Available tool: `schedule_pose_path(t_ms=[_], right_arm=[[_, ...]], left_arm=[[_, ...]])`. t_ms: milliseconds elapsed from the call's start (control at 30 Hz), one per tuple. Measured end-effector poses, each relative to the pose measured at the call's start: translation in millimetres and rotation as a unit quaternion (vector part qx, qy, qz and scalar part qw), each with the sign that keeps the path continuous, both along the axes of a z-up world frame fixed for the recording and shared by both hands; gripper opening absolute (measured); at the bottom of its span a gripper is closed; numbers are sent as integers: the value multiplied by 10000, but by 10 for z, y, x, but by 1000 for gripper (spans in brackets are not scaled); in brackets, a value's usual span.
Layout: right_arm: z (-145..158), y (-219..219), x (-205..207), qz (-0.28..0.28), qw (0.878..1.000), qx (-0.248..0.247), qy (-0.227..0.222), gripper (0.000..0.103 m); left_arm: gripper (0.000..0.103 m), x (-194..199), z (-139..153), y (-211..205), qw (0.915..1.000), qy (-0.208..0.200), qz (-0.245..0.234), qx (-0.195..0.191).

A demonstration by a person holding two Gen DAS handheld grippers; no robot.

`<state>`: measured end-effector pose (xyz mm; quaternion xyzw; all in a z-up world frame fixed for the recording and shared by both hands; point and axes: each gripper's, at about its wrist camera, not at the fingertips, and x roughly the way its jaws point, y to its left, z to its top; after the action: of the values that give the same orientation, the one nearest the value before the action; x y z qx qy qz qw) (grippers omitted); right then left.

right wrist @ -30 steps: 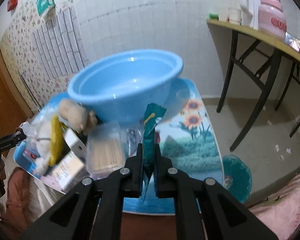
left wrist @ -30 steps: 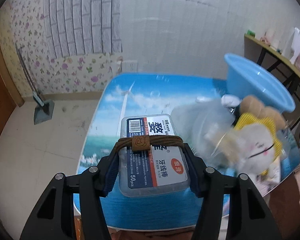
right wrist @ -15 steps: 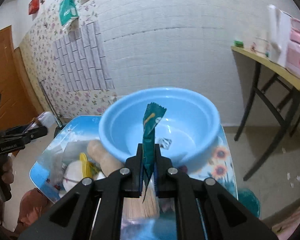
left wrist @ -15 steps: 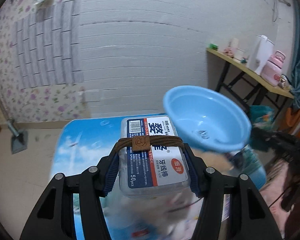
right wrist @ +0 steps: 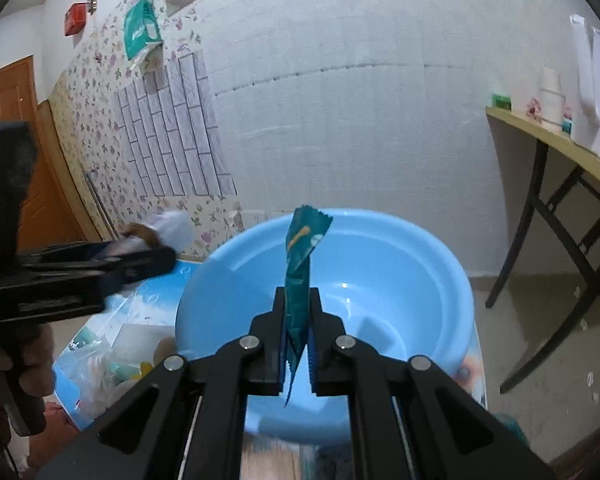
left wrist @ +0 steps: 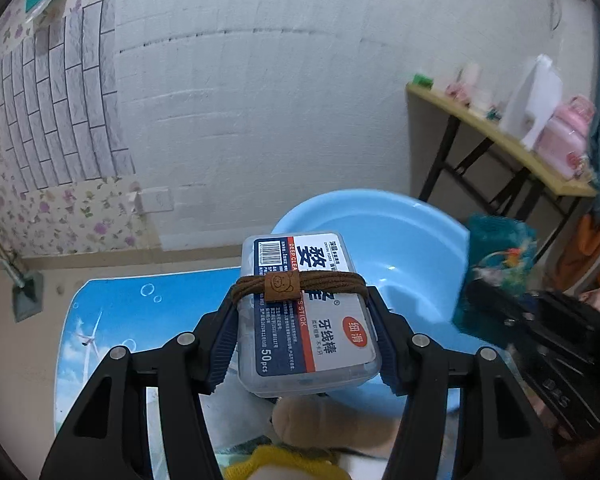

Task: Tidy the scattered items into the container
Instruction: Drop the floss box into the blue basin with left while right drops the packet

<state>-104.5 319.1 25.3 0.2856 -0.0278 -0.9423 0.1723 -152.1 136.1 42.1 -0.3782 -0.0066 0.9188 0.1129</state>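
Left gripper [left wrist: 306, 326]: clamped on clear plastic floss-pick box [left wrist: 306, 312], lower centre | Right gripper [right wrist: 296, 344]: pinching teal foil sachet [right wrist: 302, 276], centre | Round light-blue plastic basin [right wrist: 400, 280]: behind both, mid-frame; a second ago it sat off to the right | Both loads now near the rim, release probably next.

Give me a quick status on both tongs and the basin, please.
Left tongs shut on floss-pick box. Right tongs shut on green sachet. Blue basin ahead, looks empty. Nothing blocking.
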Motion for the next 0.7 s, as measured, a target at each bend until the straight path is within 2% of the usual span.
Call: schedule_pose_path(t_ms=[100,433,567,700], right_arm=[[-48,21,-55,44,9999,-83,46,8],[-125,23,-144,562,9970,-463,250,8],[-124,44,-178,775,9943,-638,367,8],[-162,105,-225,900,9922,-778,368,8]], left_arm=[[58,-101,-57,26,9998,-159,85,65],[59,-241,-200,166,9985,-355,294,-279],[59,-339,-274,177,9966,-598,487,-304],[59,-368,-277,221,9957,-561,530,-518]])
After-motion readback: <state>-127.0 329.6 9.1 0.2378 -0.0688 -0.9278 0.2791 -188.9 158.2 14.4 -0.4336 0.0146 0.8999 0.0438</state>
